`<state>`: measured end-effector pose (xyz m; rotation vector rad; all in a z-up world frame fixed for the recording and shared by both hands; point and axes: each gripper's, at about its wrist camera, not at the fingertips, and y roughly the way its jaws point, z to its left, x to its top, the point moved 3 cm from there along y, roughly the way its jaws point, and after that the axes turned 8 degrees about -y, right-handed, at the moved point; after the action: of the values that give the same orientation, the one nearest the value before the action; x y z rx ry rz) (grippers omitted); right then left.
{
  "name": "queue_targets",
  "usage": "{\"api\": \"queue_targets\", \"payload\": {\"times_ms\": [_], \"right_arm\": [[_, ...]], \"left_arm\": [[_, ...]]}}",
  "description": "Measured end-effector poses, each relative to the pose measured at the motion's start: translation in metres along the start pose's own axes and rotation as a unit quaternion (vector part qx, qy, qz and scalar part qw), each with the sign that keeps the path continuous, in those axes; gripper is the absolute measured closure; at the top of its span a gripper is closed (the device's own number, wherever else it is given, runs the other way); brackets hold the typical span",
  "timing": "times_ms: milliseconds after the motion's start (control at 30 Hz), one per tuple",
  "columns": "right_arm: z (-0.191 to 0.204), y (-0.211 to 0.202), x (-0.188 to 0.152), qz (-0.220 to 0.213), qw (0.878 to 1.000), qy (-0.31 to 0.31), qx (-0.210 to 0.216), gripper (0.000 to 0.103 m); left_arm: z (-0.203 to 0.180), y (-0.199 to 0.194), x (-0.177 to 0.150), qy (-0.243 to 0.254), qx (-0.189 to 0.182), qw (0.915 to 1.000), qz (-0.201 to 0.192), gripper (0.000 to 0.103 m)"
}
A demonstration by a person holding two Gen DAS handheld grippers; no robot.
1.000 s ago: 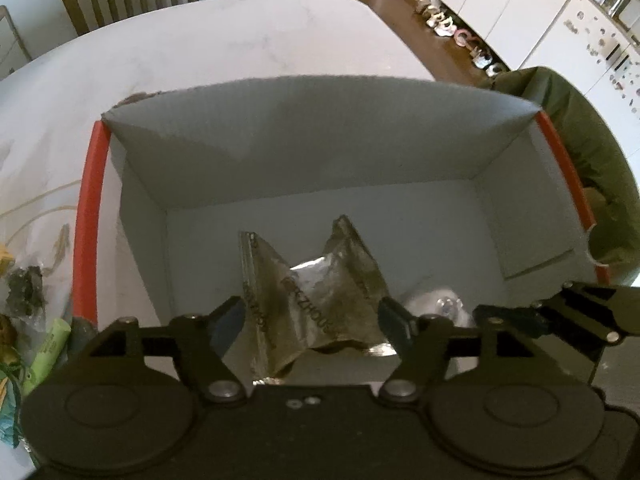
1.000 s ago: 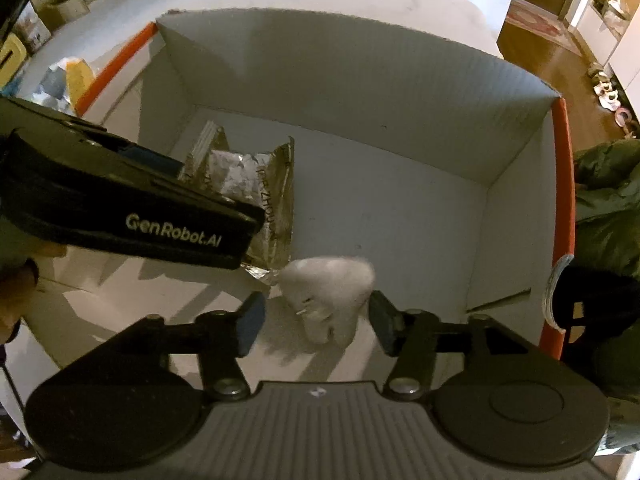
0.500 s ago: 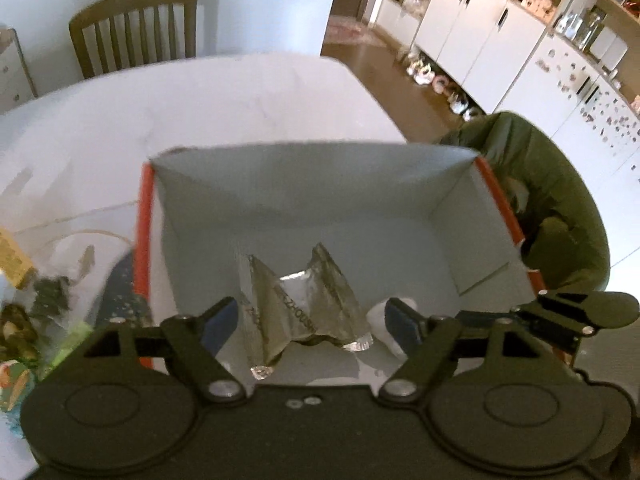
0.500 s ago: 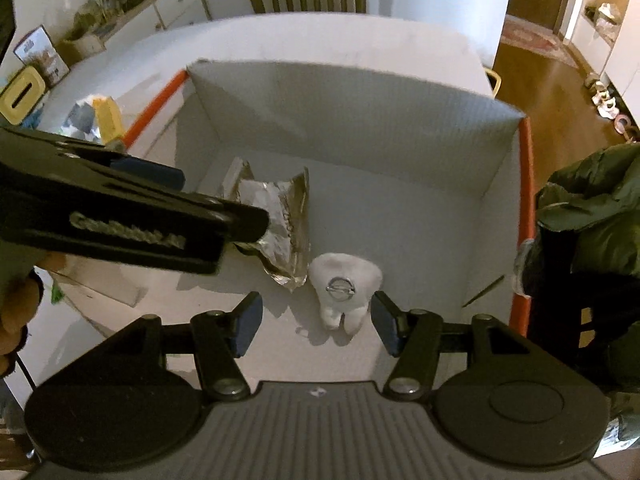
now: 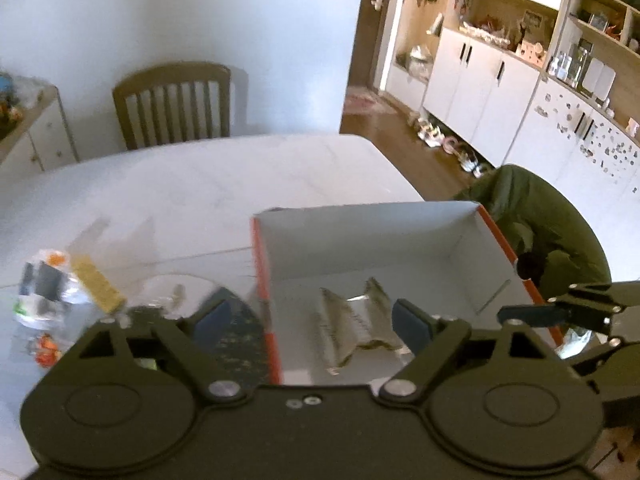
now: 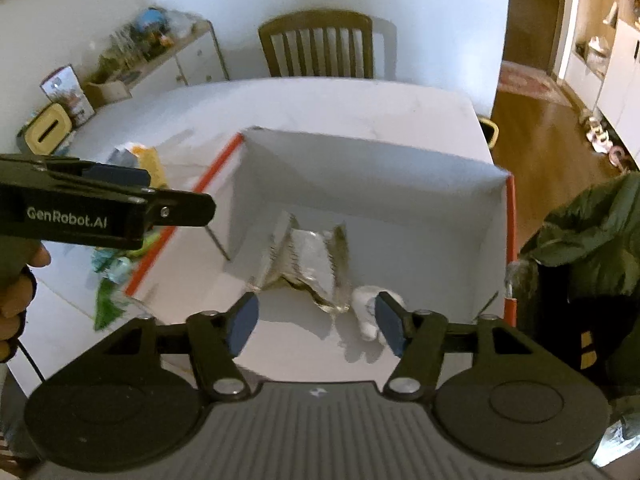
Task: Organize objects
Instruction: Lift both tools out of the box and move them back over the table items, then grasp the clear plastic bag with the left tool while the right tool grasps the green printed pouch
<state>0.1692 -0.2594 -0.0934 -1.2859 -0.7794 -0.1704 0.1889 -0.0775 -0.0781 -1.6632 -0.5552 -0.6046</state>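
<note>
An open cardboard box with orange rims (image 5: 262, 276) (image 6: 508, 240) stands on the white table. Inside lie a crumpled silver foil packet (image 5: 356, 320) (image 6: 308, 256) and a white tooth-shaped toy (image 6: 366, 306). My left gripper (image 5: 308, 320) is open and empty, raised above the box's near left rim. My right gripper (image 6: 316, 322) is open and empty, raised above the box's near side. Each gripper shows in the other's view, the right one (image 5: 560, 312) and the left one (image 6: 100, 208).
Several loose items lie on the table left of the box: a yellow packet (image 5: 98, 284), a clear wrapper (image 5: 40, 296), green pieces (image 6: 106, 300). A wooden chair (image 5: 172, 104) stands at the far side. A green jacket (image 6: 592, 240) hangs right of the box.
Both grippers have lifted up and back from inside the box, open and empty. The foil packet and the tooth toy stay on the box floor.
</note>
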Motion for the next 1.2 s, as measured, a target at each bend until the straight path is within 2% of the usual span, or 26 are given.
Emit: {"api": "queue_targets", "payload": {"times_ms": [233,367,500,733,1000,1200], "right_arm": [[0.036,-0.017,0.004,-0.035,0.999,0.001,-0.005,0.037],[0.062,-0.023,0.009,-0.053,0.999,0.008,-0.006,0.031],[0.093,-0.021,0.014,-0.061,0.998,0.010,-0.011,0.030],[0.141,-0.014,0.017,-0.075,0.997,0.025,-0.002,0.022],[0.183,-0.009,0.024,-0.095,0.995,0.041,-0.013,0.020],[0.209,-0.002,0.032,-0.101,0.994,0.036,-0.024,0.020]], "left_arm": [[0.039,-0.036,-0.005,-0.007,-0.005,0.9994,-0.033,0.005],[0.060,-0.053,-0.007,-0.003,-0.008,0.9990,-0.044,0.001],[0.080,-0.068,-0.012,0.008,-0.004,0.9983,-0.057,0.000],[0.122,-0.084,-0.022,0.010,-0.012,0.9984,-0.055,0.000],[0.178,-0.093,-0.020,-0.012,-0.034,0.9975,-0.061,0.000],[0.226,-0.084,-0.017,-0.028,-0.009,0.9966,-0.076,0.000]]}}
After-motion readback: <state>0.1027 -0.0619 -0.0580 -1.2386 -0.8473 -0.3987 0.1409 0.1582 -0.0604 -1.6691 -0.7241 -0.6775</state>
